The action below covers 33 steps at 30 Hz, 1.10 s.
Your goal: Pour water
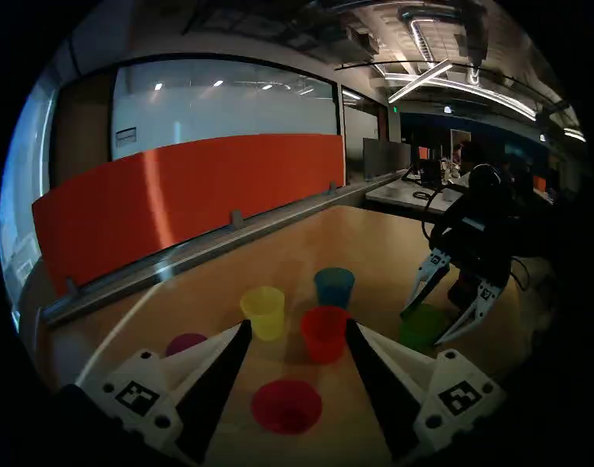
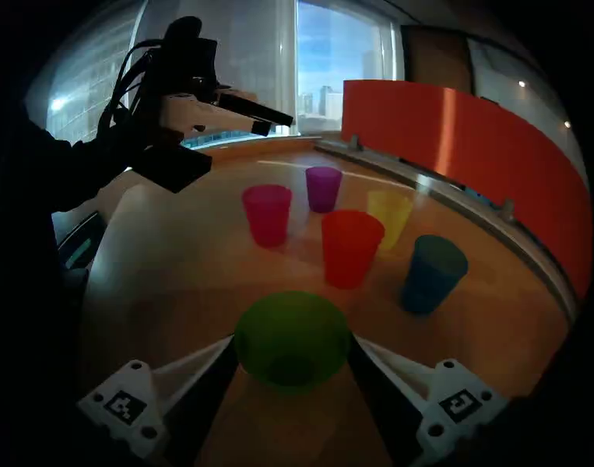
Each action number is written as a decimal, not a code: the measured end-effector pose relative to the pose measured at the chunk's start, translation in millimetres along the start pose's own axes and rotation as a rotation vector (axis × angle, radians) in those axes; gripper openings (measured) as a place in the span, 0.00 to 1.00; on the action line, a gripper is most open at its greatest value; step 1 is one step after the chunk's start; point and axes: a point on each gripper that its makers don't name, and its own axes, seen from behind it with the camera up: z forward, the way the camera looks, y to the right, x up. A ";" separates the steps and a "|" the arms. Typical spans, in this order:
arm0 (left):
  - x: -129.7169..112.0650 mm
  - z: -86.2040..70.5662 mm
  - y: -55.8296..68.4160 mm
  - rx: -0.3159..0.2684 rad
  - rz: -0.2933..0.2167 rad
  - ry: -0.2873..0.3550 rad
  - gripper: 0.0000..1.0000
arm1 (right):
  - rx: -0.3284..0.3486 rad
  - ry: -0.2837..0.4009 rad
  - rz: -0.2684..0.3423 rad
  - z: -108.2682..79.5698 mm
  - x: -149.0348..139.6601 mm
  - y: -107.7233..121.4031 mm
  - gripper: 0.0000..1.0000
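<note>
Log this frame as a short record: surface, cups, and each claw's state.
surface: wooden table
cups: six, upright, apart: yellow cup, blue cup, red cup, green cup, pink cup, purple cup
left claw: open, off the table, holding nothing
right claw: open, fingers either side of the green cup; contact unclear
water: cannot tell

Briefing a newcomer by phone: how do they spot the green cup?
On the wooden desk beside the orange partition stands a cluster of cups. The green cup sits apart from them, between the right gripper's open jaws, the only green one.
</note>
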 end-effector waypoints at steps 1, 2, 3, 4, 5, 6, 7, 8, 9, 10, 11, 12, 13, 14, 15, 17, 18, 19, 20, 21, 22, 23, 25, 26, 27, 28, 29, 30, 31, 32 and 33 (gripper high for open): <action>-0.3 0.2 0.5 -0.001 0.001 -0.001 0.89 | 0.004 0.001 0.002 0.0 0.2 -0.8 0.92; -0.6 0.4 1.0 -0.002 0.002 -0.001 0.89 | 0.009 0.001 0.004 -0.1 0.4 -1.6 0.92; -0.8 0.5 1.4 -0.001 0.004 -0.002 0.89 | 0.011 0.004 0.005 -0.5 1.1 -2.3 0.92; -1.0 0.5 1.7 -0.001 0.006 -0.002 0.89 | 0.013 0.006 0.005 -0.9 1.8 -3.0 0.92; -1.2 0.6 2.0 -0.001 0.007 -0.003 0.89 | 0.015 0.009 0.005 -1.3 2.5 -3.7 0.92; -1.3 0.6 2.2 -0.001 0.008 -0.003 0.89 | 0.014 0.012 0.006 -2.4 3.8 -3.9 0.91; -1.3 0.7 2.5 -0.001 0.009 -0.004 0.89 | 0.013 0.015 0.006 -3.4 5.0 -4.0 0.91; -1.4 0.7 2.7 -0.001 0.010 -0.004 0.89 | 0.012 0.019 0.006 -4.4 6.2 -4.0 0.92; -1.2 0.8 2.9 -0.001 0.010 -0.004 0.89 | 0.010 0.021 0.008 -6.0 7.6 -3.6 0.92; -1.1 0.9 3.1 -0.001 0.009 -0.004 0.89 | 0.009 0.022 0.010 -7.5 8.7 -3.2 0.92; -0.9 1.1 3.3 -0.001 0.009 -0.005 0.89 | 0.007 0.024 0.011 -9.0 9.9 -2.8 0.92; -0.8 1.0 3.3 -0.001 0.009 -0.005 0.89 | 0.003 0.027 0.013 -11.3 11.8 -2.0 0.92; -0.7 1.0 3.3 0.000 0.009 -0.004 0.89 | -0.001 0.030 0.014 -13.4 13.6 -1.3 0.92; -0.6 0.9 3.3 0.001 0.009 -0.004 0.89 | -0.004 0.033 0.016 -15.5 15.4 -0.6 0.92; -0.3 0.7 3.4 0.001 0.009 -0.003 0.89 | -0.008 0.040 0.017 -18.3 18.3 0.1 0.92; 0.3 0.1 3.8 0.001 0.009 -0.002 0.89 | -0.016 0.053 0.019 -23.3 23.8 1.4 0.91; 1.0 -0.4 4.2 0.001 0.010 0.000 0.89 | -0.020 0.064 0.022 -26.1 27.9 2.0 0.91; 1.7 -0.9 4.5 0.001 0.010 0.001 0.89 | -0.022 0.074 0.024 -28.7 31.7 2.6 0.91; 2.4 -1.4 4.9 0.000 0.011 0.002 0.89 | -0.025 0.083 0.027 -31.2 35.4 3.1 0.91; 3.5 -2.2 5.3 0.001 0.012 0.004 0.89 | -0.029 0.096 0.030 -34.0 40.1 4.0 0.92; 4.6 -2.9 5.7 0.001 0.013 0.006 0.89 | -0.032 0.107 0.032 -36.6 44.3 4.7 0.92; 5.6 -3.7 6.1 0.001 0.015 0.007 0.89 | -0.035 0.118 0.035 -39.1 48.6 5.5 0.92; 7.9 -5.3 7.1 0.001 0.017 0.012 0.89 | -0.043 0.142 0.038 -43.9 57.2 7.5 0.92; 9.0 -6.1 7.6 0.001 0.018 0.014 0.89 | -0.046 0.153 0.040 -46.1 61.2 8.4 0.92; 9.8 -6.7 8.2 0.001 0.018 0.015 0.89 | -0.049 0.163 0.041 -48.2 64.9 9.1 0.92; 10.4 -7.2 8.7 0.001 0.018 0.016 0.89 | -0.052 0.172 0.042 -50.0 68.2 9.7 0.92; 11.0 -7.8 9.3 0.000 0.018 0.017 0.89 | -0.054 0.182 0.044 -51.8 71.4 10.3 0.92; 11.1 -8.1 9.6 0.000 0.018 0.017 0.89 | -0.056 0.191 0.045 -53.6 74.5 10.7 0.92; 11.2 -8.3 9.9 0.000 0.018 0.017 0.89 | -0.057 0.200 0.047 -55.1 77.2 10.9 0.92; 11.3 -8.6 10.1 0.000 0.018 0.017 0.89 | -0.059 0.209 0.048 -56.7 79.8 11.2 0.92; 11.3 -8.4 10.3 0.001 0.018 0.017 0.89 | -0.061 0.218 0.050 -57.9 82.2 11.7 0.92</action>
